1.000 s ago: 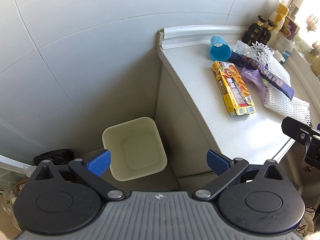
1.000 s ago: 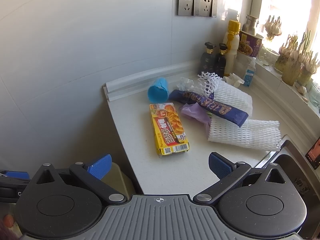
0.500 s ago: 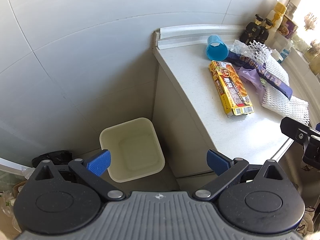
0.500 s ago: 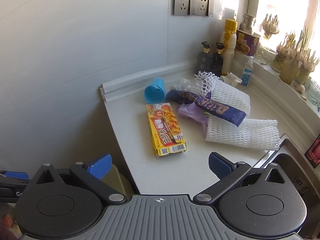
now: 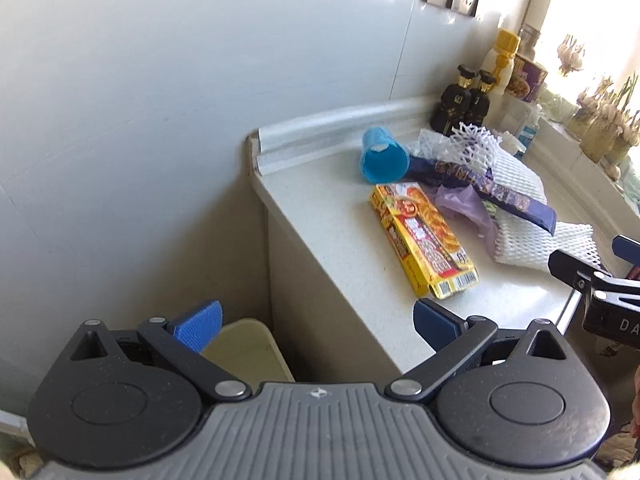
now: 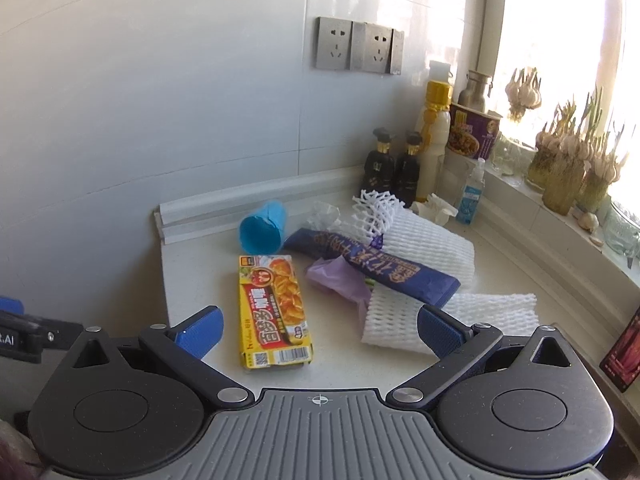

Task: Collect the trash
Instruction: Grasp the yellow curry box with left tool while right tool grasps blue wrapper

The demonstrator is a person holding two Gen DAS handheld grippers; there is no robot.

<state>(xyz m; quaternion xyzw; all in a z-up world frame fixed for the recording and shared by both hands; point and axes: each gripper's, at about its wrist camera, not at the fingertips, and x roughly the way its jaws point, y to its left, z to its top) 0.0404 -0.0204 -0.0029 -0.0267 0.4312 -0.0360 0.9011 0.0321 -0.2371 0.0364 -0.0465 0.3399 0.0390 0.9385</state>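
Note:
Trash lies on the white counter (image 6: pixel 192 280): a yellow food box (image 6: pixel 274 304) (image 5: pixel 424 238), a blue paper cup (image 6: pixel 262 230) (image 5: pixel 384 160) on its side, a dark blue wrapper (image 6: pixel 372 264) (image 5: pixel 488 190), a purple plastic scrap (image 6: pixel 340 278), and white foam nets (image 6: pixel 452 320) (image 5: pixel 536 236). A cream bin (image 5: pixel 244 350) stands on the floor left of the counter, mostly hidden behind my left gripper (image 5: pixel 316 320), which is open and empty. My right gripper (image 6: pixel 318 328) is open and empty, just short of the yellow box.
Dark bottles (image 6: pixel 396 166), a yellow-capped bottle (image 6: pixel 434 136), a noodle cup (image 6: pixel 474 132) and a small sanitizer bottle (image 6: pixel 472 194) stand at the counter's back. Sprouting garlic pots (image 6: pixel 572 172) line the windowsill. Wall sockets (image 6: pixel 356 46) are above. A tiled wall closes the left.
The left gripper has tilted up and right, from the bin toward the counter trash. The right gripper has moved closer to the yellow box. Both stay open.

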